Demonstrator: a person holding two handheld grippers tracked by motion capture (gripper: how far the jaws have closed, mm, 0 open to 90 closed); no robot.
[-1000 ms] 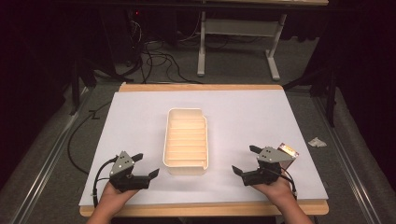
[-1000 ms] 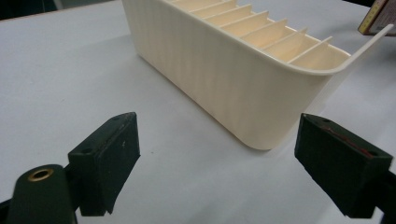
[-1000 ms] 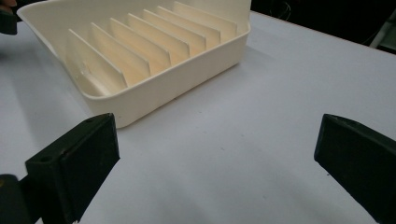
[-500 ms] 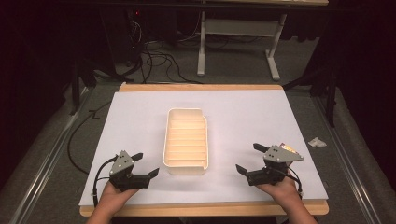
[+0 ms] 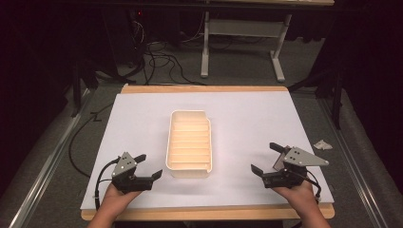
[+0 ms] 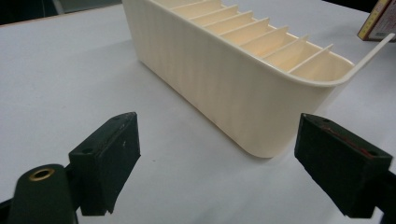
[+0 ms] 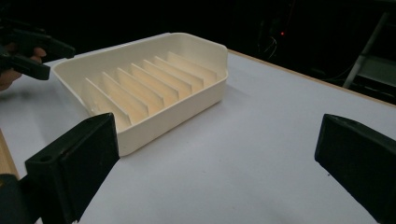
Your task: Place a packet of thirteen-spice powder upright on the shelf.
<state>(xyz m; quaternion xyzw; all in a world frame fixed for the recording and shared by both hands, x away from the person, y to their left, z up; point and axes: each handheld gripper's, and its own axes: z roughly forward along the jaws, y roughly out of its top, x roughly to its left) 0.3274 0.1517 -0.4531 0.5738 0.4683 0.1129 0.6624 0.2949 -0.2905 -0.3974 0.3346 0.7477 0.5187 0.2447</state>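
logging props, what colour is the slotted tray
Cream, plain, no pattern; the tray shows best in the left gripper view.

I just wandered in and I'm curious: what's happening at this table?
A person holds a two-jaw gripper in each hand over a white-covered table. The left gripper and the right gripper are both open and hold nothing. Between them sits a cream slotted tray, its compartments empty, touched by neither gripper.

The left claw (image 6: pixel 219 172) gapes wide just short of the cream slotted tray (image 6: pixel 224 79) on the white table (image 6: pixel 56 70).
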